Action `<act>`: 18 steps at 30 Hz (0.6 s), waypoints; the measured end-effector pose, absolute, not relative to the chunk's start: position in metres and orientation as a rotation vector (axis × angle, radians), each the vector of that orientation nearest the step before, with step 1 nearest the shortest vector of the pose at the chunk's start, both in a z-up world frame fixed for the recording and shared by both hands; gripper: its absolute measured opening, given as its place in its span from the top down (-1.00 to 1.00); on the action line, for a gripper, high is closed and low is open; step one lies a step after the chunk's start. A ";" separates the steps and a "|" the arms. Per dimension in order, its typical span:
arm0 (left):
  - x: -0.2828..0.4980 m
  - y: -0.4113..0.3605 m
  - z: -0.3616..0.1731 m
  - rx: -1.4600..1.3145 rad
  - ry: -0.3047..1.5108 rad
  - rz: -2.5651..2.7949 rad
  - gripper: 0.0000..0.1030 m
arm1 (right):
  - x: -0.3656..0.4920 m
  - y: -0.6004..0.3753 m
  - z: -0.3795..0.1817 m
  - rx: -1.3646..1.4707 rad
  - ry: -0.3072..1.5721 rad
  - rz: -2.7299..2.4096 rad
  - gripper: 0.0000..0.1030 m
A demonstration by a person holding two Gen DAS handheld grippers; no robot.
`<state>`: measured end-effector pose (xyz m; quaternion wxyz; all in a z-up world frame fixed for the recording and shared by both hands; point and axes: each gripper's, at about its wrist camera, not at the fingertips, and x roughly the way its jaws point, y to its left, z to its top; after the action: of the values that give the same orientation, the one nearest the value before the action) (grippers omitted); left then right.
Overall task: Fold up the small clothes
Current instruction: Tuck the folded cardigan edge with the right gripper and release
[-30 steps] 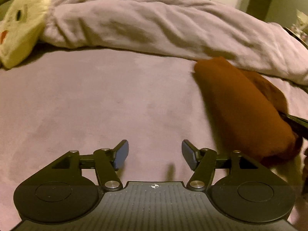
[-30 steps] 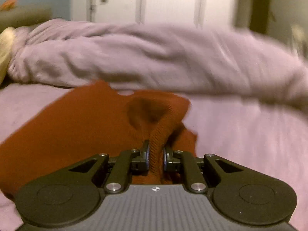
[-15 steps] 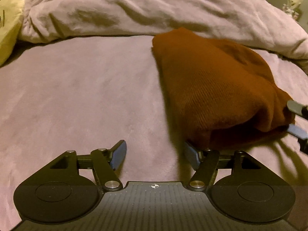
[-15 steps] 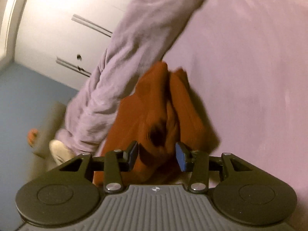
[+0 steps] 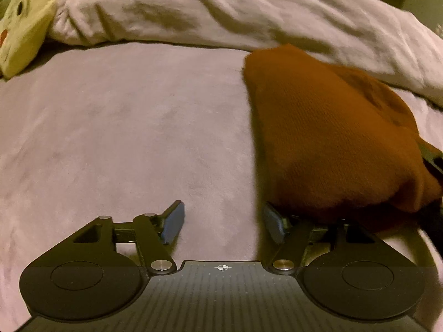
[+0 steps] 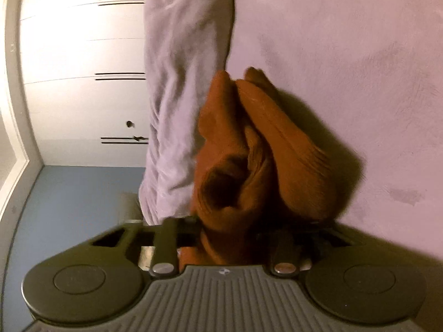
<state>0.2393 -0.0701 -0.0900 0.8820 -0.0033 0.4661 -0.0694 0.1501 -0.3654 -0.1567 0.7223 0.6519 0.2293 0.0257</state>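
A rust-brown knitted garment [image 5: 332, 138] lies bunched on the mauve bed sheet [image 5: 124, 138], its near edge resting over the right finger of my left gripper [image 5: 221, 210]. The left jaws are closing with only bare sheet between them. At the garment's right end a dark part of my right gripper [image 5: 433, 163] shows. The right wrist view is rolled onto its side. There the garment [image 6: 263, 144] fills the gap of my right gripper [image 6: 232, 227], whose jaws are closing on a fold of it. The cloth hides the pads.
A rumpled mauve duvet [image 5: 221, 13] runs along the far side of the bed, right behind the garment. A pale yellow plush toy [image 5: 25, 27] lies at the far left. White wardrobe doors [image 6: 77, 55] stand beyond the duvet [image 6: 182, 55].
The right gripper rolled about a quarter turn, opened, then closed again on the garment. The garment came nearer the left gripper and now overlaps its right finger.
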 end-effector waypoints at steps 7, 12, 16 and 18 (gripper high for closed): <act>0.253 -0.051 -0.092 -0.010 0.981 -0.090 -0.30 | 0.133 -0.316 -0.064 0.418 0.382 -0.204 0.71; 0.248 -0.049 -0.086 -0.036 0.988 -0.125 -0.40 | 0.150 -0.329 -0.107 0.466 0.577 -0.157 0.44; 0.241 -0.052 -0.073 -0.015 0.962 -0.157 -0.47 | 0.133 -0.341 -0.088 0.482 0.547 -0.161 0.21; 0.237 -0.057 -0.063 -0.008 0.932 -0.176 -0.51 | 0.119 -0.351 -0.084 0.516 0.520 -0.190 0.21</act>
<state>0.2371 -0.0567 -0.0627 0.8896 -0.0040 0.4488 -0.0849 0.1189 -0.3514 -0.0836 0.9293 0.2520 0.2536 -0.0929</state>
